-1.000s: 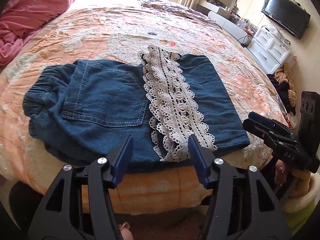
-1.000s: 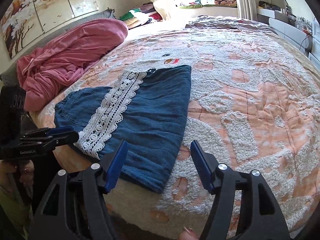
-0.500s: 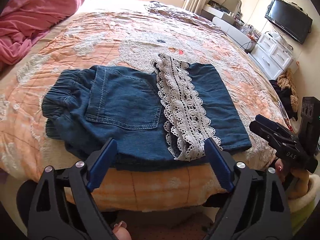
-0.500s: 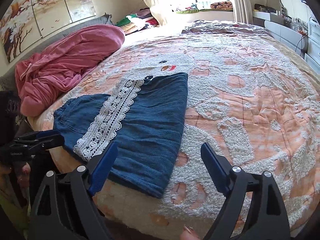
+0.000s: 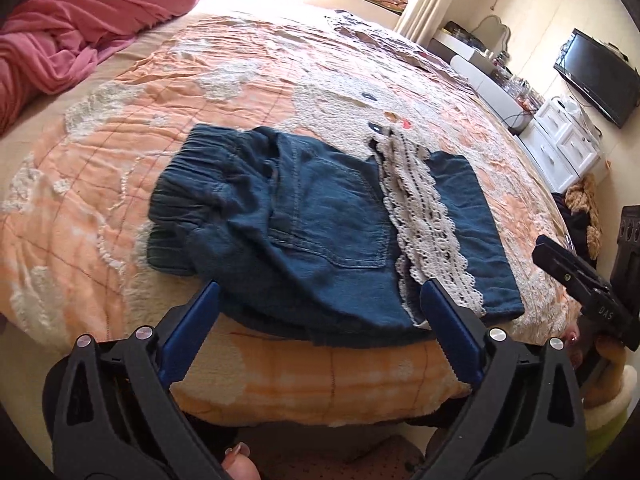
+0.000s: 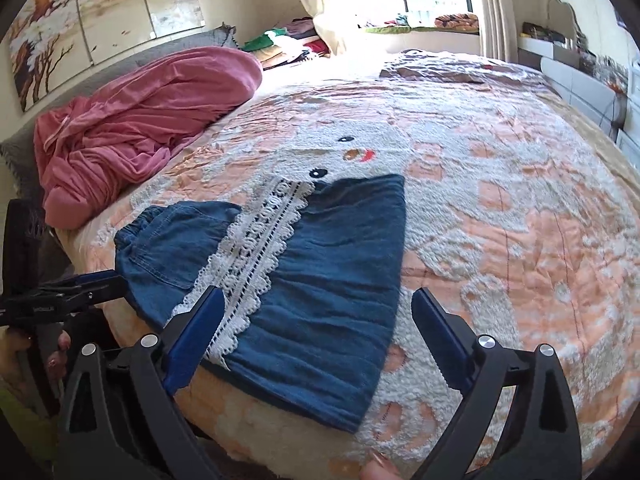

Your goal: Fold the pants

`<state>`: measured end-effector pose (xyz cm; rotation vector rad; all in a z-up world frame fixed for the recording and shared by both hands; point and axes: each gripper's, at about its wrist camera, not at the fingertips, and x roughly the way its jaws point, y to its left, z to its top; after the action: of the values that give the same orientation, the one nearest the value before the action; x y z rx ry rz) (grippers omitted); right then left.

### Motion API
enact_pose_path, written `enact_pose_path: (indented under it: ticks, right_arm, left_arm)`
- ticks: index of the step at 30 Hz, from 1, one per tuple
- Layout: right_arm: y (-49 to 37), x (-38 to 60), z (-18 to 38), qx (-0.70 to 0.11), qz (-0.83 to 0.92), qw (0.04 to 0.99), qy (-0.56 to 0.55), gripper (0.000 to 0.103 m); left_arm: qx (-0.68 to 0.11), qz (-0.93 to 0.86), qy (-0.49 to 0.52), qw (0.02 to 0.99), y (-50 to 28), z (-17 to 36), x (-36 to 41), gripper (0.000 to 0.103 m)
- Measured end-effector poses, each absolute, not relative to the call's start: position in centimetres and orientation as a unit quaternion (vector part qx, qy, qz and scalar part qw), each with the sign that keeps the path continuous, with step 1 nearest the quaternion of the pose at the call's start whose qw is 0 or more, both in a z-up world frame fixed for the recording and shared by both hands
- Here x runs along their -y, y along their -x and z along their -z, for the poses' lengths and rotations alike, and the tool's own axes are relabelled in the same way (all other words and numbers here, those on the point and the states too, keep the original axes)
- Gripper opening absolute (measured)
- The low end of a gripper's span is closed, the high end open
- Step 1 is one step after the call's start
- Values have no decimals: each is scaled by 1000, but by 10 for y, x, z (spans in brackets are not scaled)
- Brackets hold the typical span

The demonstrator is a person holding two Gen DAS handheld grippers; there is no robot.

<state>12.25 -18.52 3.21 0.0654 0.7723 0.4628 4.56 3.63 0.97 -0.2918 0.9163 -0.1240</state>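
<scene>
The blue denim pants (image 5: pixel 320 216) lie folded on the bed near its front edge, a white lace trim (image 5: pixel 420 216) running across them. My left gripper (image 5: pixel 320 292) hovers just short of their near edge; its jaws are opening and nothing is between the pads. The right wrist view shows the same pants (image 6: pixel 332 280) and lace (image 6: pixel 256 256) below my right gripper (image 6: pixel 319 296), whose jaws are also opening and hold nothing. Each gripper appears at the edge of the other's view: the right gripper (image 5: pixel 560 264) and the left gripper (image 6: pixel 80 288).
A crumpled pink blanket (image 6: pixel 140 120) lies at the far left of the orange-and-white bedspread (image 6: pixel 500 200). A white dresser (image 5: pixel 568 148) and a dark TV (image 5: pixel 600 76) stand to the right of the bed. The bed's front edge (image 5: pixel 320 380) drops off just under the grippers.
Both grippers' jaws have spread much wider. The left gripper has slid to the left along the bed edge, and the right gripper has pulled back a little. The pants have not moved.
</scene>
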Motion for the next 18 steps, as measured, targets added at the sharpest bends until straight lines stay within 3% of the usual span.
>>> enact_pose_path:
  ticks: [18]
  right_arm:
    - [-198,60,-53,-402,-338,850,35,95]
  left_arm:
    - [-432,39,196,879,-51,7,-79,93]
